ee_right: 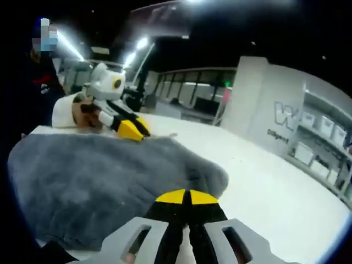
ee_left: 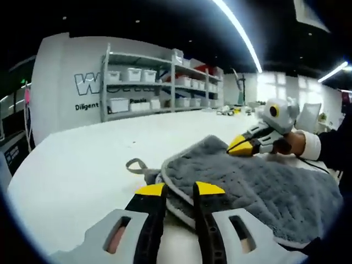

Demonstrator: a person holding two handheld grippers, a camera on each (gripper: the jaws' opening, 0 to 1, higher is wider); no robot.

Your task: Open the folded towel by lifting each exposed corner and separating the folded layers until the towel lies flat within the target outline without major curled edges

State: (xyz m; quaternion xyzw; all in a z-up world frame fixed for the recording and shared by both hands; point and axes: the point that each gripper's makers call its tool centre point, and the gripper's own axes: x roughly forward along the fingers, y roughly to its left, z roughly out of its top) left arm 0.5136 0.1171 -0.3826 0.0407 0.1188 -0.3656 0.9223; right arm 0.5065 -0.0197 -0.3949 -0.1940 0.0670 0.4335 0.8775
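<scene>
A grey plush towel (ee_left: 258, 187) lies folded on the white table (ee_left: 82, 165), with a hanging loop (ee_left: 135, 165) sticking out at its left corner. My left gripper (ee_left: 180, 190) is open, and the towel's layered near edge lies just beyond its yellow tips. At the towel's far edge my right gripper (ee_left: 237, 147) is held by a hand in a white cuff. In the right gripper view the right gripper (ee_right: 187, 196) has its jaws pressed together at the humped towel (ee_right: 99, 176) edge. Across the towel is the left gripper (ee_right: 135, 130).
The bare table top (ee_right: 264, 181) stretches wide to one side of the towel. Metal shelves with white bins (ee_left: 148, 82) stand against the wall behind the table. A person's dark sleeve (ee_left: 335, 143) is at the right edge.
</scene>
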